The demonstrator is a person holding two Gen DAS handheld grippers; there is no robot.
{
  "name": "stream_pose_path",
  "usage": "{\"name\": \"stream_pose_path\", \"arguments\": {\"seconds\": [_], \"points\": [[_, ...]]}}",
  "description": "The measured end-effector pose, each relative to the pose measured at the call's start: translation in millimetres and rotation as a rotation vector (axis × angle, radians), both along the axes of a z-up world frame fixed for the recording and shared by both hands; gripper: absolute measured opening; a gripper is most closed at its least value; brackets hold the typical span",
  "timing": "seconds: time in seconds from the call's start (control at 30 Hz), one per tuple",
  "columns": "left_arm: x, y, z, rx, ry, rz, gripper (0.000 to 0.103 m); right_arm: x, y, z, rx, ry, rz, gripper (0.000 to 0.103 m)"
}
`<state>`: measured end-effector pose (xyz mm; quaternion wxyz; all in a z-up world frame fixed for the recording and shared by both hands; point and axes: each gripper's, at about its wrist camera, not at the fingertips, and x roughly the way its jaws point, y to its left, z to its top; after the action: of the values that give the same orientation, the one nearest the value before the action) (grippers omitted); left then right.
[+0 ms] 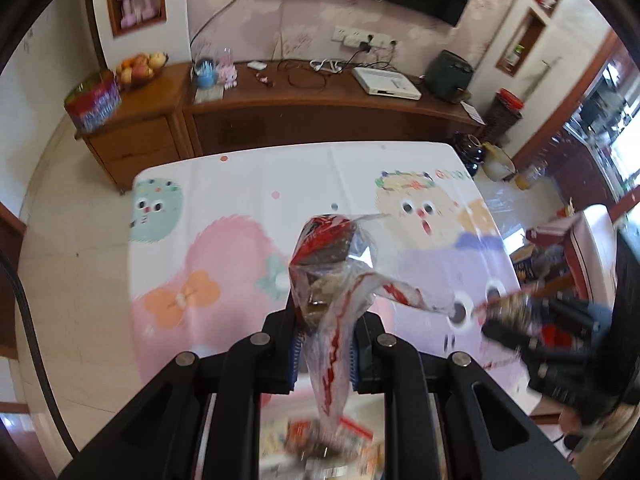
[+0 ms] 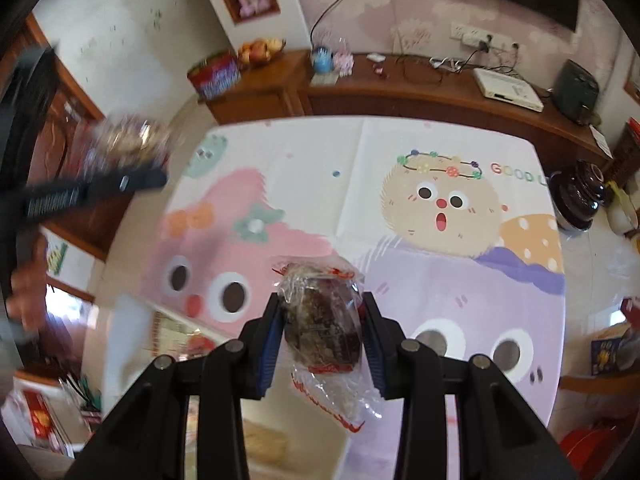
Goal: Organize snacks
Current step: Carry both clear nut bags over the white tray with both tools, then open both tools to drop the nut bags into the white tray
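The left gripper [image 1: 324, 350] has its jaws clamped tight on a clear red-printed snack bag [image 1: 332, 264], which sticks out toward 12 o'clock above the cartoon-printed surface [image 1: 248, 184]. The right gripper [image 2: 323, 336] has its jaws closed narrowly on 1 wrapped dark snack [image 2: 322, 322], held above the same surface [image 2: 400, 148]. In the left view, the right gripper shows blurred at 3 o'clock.

Your left gripper [image 1: 324, 344] points steeply down, jaws clamped tight on a snack bag [image 1: 332, 264]. Your right gripper [image 2: 322, 340] tilts down too, jaws closed on a wrapped snack [image 2: 320, 316]; it shows blurred at three o'clock in the left wrist view.
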<state>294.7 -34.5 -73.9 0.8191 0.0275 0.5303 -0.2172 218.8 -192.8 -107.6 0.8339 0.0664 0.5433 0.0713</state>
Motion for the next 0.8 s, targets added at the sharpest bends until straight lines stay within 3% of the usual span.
{"name": "stream_pose_path", "arguments": {"seconds": [0.17,0.3,0.5,0.8], "points": [[-68,32,26,0.027,-0.033,-0.029,0.016,-44,29,29,0.02,-0.047,-0.037,0.037],[-114,44,24,0.048,-0.029,-0.06,0.016,-83,51,44,0.025,-0.078,-0.095,0.038],[-150,56,-4,0.118,0.021,-0.079,0.016,-128,79,39,-0.018,-0.081,-0.218,0.038],[-173,50,-26,0.212,0.034,-0.129,0.016,-163,96,24,-0.041,-0.066,-0.287,0.038]]}}
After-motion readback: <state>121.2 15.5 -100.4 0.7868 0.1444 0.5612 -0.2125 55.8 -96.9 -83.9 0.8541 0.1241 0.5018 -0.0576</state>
